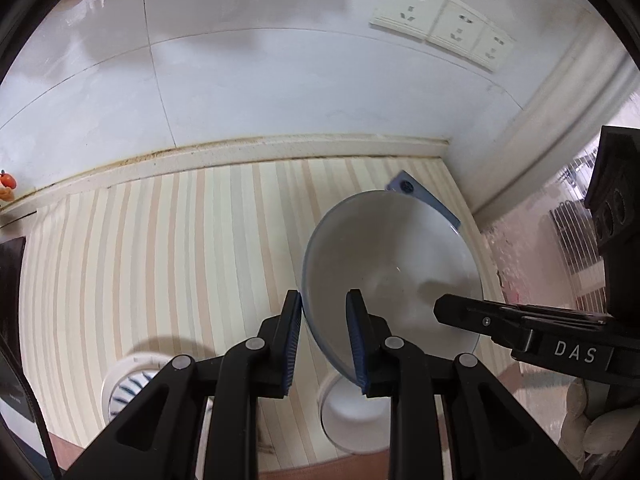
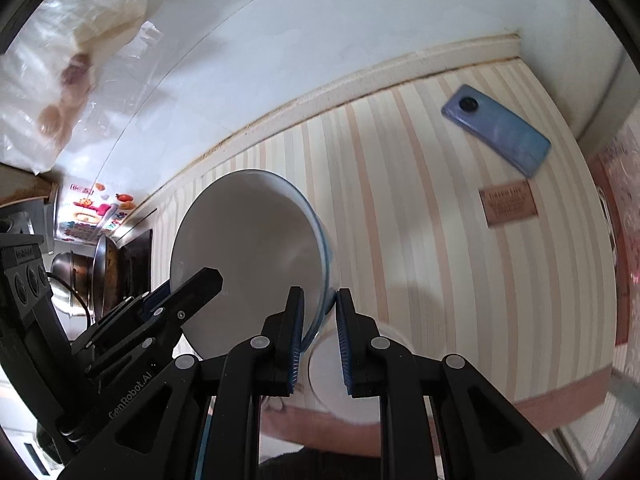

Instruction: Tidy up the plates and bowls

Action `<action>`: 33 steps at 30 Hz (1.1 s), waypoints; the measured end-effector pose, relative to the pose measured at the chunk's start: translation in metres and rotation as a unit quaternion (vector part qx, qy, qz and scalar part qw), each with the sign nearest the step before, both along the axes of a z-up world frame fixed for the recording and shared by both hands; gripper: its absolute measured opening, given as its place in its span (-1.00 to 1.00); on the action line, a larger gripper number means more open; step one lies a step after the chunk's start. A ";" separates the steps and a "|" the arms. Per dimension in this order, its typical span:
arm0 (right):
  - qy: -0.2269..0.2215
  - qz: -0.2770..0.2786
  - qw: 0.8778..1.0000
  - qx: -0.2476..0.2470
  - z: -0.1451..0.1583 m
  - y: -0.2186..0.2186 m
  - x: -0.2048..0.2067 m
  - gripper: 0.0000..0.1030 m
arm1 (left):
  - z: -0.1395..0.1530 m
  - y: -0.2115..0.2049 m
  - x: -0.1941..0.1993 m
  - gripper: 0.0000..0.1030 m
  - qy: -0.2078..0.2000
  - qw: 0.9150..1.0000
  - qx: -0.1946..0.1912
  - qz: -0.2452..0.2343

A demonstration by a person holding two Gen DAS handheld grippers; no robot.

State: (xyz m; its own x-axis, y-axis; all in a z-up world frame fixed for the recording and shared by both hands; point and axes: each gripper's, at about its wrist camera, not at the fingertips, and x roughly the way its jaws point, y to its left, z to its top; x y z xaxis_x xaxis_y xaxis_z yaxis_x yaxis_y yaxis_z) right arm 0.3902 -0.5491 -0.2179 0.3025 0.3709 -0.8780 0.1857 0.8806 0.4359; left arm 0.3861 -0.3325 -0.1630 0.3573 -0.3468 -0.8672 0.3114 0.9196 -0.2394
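Both hand-held grippers grip one white bowl (image 1: 384, 256) with a blue rim, held tilted above the striped surface (image 1: 180, 248). The left hand-held gripper (image 1: 325, 344) is clenched on the bowl's rim, one finger outside the wall and the other inside. In the right wrist view, the right hand-held gripper (image 2: 318, 340) pinches the opposite edge of the same bowl (image 2: 248, 248) the same way, with the rim between its blue pads (image 2: 343, 344). Under the raised bowl, a second white dish (image 1: 352, 416) sits on the surface. A bowl with blue stripes (image 1: 128, 384) rests near the front edge, to the left. A blue phone (image 2: 496, 130) lies toward the far corner by the wall, with a small brown card (image 2: 508, 202) close by it. Wall sockets (image 1: 444, 20) are fixed to the white wall above.
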 end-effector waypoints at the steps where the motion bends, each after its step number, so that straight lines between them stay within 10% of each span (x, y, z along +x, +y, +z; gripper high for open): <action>1: 0.000 -0.001 1.000 0.000 0.000 0.000 -0.009 -0.65 | 0.000 0.000 -0.007 -0.60 0.000 1.000 -0.001 -0.003; 33: 0.083 -0.025 0.996 -0.019 -0.104 -0.009 -0.086 -0.65 | -0.095 -0.028 -0.068 -0.60 0.076 0.993 0.048 -0.073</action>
State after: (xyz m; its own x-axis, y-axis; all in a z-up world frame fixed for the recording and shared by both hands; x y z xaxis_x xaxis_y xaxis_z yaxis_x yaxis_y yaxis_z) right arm 0.3044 -0.5585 -0.3215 0.1692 0.3244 -0.9307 0.2960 0.8840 0.3619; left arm 0.3177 -0.3607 -0.2576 0.1706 -0.2980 -0.9392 0.4108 0.8879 -0.2071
